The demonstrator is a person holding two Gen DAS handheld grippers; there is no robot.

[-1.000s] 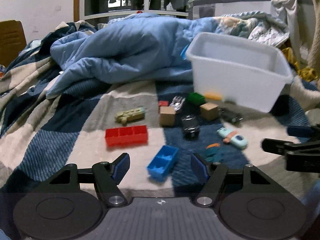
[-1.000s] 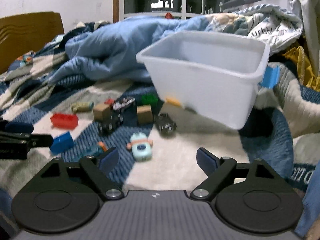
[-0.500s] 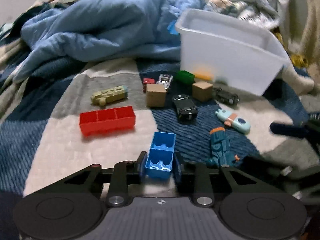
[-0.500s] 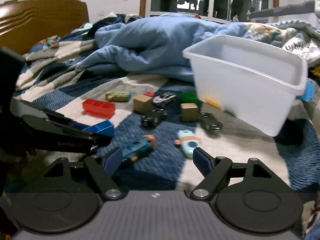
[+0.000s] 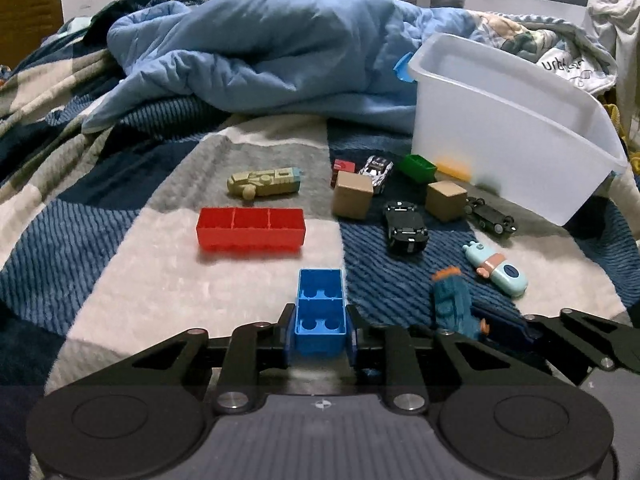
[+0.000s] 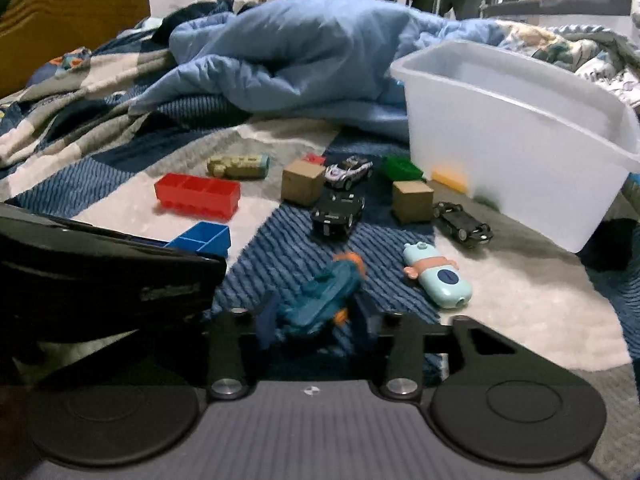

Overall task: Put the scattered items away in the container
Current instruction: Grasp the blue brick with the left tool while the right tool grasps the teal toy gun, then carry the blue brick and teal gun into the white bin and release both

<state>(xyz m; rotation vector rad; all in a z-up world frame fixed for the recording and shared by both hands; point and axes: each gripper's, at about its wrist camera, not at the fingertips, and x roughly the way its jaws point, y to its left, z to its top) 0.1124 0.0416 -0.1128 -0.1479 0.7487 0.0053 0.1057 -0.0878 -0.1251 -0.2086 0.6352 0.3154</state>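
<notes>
My left gripper (image 5: 320,330) is shut on a blue brick (image 5: 320,312) that lies on the bed blanket. My right gripper (image 6: 316,320) is closed around a teal toy with orange tips (image 6: 324,296), low on the blanket; that toy also shows in the left wrist view (image 5: 454,304). The white translucent bin (image 5: 508,128) stands at the right, and in the right wrist view (image 6: 516,136) too. A red brick (image 5: 250,228), a tan toy (image 5: 264,182), two cardboard cubes (image 5: 352,194), toy cars (image 5: 404,226) and a light-blue toy (image 5: 498,270) lie scattered.
A bunched blue duvet (image 5: 272,52) rises behind the toys. A green piece (image 5: 418,166) and a small red piece (image 5: 344,166) lie by the bin. The left gripper's body (image 6: 100,264) fills the left of the right wrist view. A wooden headboard (image 6: 76,4) stands far left.
Both grippers dropped toward the blanket. The left one closed on the blue brick about half a second ago; the right one moved left and has now closed around the teal toy.
</notes>
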